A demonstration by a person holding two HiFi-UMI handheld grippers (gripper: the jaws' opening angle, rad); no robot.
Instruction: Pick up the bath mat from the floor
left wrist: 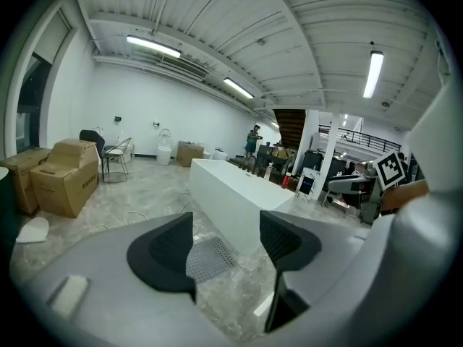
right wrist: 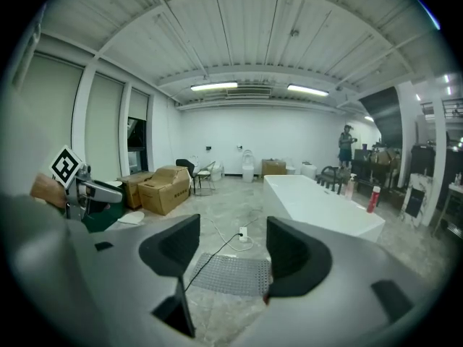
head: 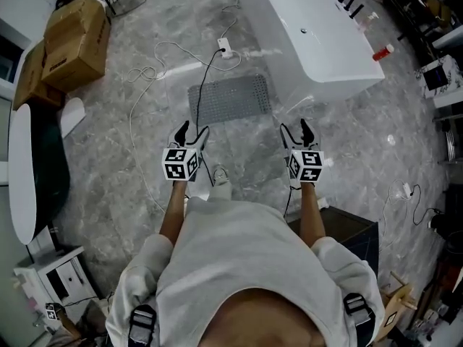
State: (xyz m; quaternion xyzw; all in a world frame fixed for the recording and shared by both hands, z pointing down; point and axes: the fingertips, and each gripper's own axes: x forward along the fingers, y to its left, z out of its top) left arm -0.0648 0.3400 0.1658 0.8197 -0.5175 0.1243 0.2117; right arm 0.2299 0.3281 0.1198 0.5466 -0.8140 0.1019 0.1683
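A grey perforated bath mat (head: 230,98) lies flat on the marble floor beside a white bathtub (head: 318,31). In the head view my left gripper (head: 192,132) and right gripper (head: 298,130) are held side by side above the floor, short of the mat's near edge. Both stand open with nothing between their jaws. The left gripper view shows the mat (left wrist: 210,257) between the open jaws of the left gripper (left wrist: 226,246), well ahead. In the right gripper view the mat (right wrist: 231,273) lies ahead of the open right gripper (right wrist: 231,246).
A black cable (head: 205,85) runs across the mat's left part from a white power strip (head: 224,46). White cords loop on the floor to the left. Cardboard boxes (head: 72,42) stand at the far left. A dark box (head: 347,230) sits by my right side.
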